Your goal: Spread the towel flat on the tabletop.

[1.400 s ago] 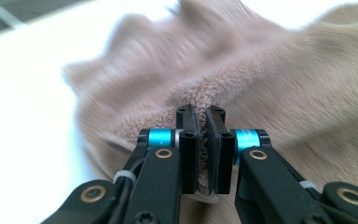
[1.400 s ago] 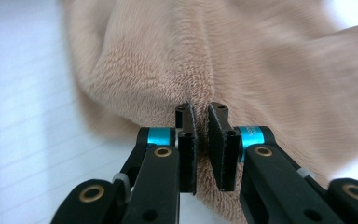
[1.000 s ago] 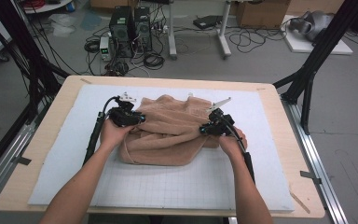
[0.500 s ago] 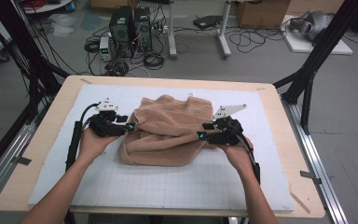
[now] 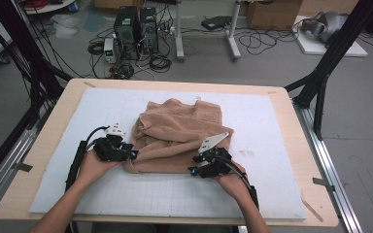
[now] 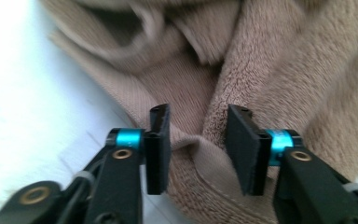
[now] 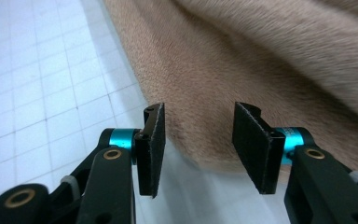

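I am working a crumpled tan towel (image 5: 182, 136) that is lying in a heap near the middle of the white gridded mat (image 5: 272, 116) on the desk (image 5: 48, 121), and both my hands are now sitting at the towel's near edge rather than on top of it as they were a second ago — I have been drawing them back toward myself and outward, the left gripper (image 5: 126, 155) to the towel's near-left corner, the right gripper (image 5: 199, 171) to its near-right edge. My left jaws have just been closing a little after opening; in the left gripper view they are standing apart with a folded hem of the towel (image 6: 205, 154) rising between them, the pads (image 6: 158, 149) not pressing on it as far as I can see. My right jaws have just been opening; in the right gripper view they are spread, with the towel's near edge (image 7: 200, 140) lying just beyond and between them over bare mat (image 7: 37, 93), nothing pinched. So I am judging that I am letting go of the earlier hold and re-gripping lower down — I am lining up for the two near corners, probably to pull the cloth flat or fold it. The towel is looking more bunched than before, so the left hem may be more than one layer.
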Motion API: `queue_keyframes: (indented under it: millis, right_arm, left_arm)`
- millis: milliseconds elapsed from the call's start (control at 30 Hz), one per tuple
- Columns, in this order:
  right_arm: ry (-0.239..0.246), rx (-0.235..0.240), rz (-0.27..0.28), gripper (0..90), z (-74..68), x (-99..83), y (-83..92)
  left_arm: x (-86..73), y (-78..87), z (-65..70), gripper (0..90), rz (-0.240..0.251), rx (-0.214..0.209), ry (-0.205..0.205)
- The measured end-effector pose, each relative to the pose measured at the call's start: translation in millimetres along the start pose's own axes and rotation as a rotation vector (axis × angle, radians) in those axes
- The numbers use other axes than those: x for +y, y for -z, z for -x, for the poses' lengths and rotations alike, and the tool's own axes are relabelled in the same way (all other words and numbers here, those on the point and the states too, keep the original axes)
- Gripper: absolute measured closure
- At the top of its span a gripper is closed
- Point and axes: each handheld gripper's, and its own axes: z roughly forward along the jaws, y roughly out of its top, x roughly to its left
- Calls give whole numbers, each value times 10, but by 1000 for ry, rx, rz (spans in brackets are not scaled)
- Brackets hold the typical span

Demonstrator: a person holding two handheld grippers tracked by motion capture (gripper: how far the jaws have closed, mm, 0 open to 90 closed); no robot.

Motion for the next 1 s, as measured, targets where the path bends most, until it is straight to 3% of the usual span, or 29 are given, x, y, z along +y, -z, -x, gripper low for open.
queue_keyframes:
  millis: [100,167,200,300,467,600,767,1000]
  right_arm:
    - [25,-3,-39,675,-19,7,-121]
    - [41,11,-28,819,-26,15,-133]
    - [50,14,-32,845,-34,22,-127]
    - [65,7,-37,859,-33,19,-71]
    - [33,-14,5,860,58,-33,210]
    - [1,-38,35,860,132,-66,459]
    - [10,-83,18,860,159,-125,662]
    - [-28,-123,18,859,254,-332,902]
  left_arm:
    - [8,-17,59,774,-11,-4,-30]
    - [16,-6,81,822,-14,5,-41]
    - [17,12,79,831,-13,1,-40]
    - [17,97,95,839,11,-8,-37]
    - [10,306,233,841,91,-22,-48]
    - [-48,342,355,838,97,-55,-65]
    - [-143,359,459,795,84,-105,-72]
    - [-39,448,368,666,148,-62,-56]
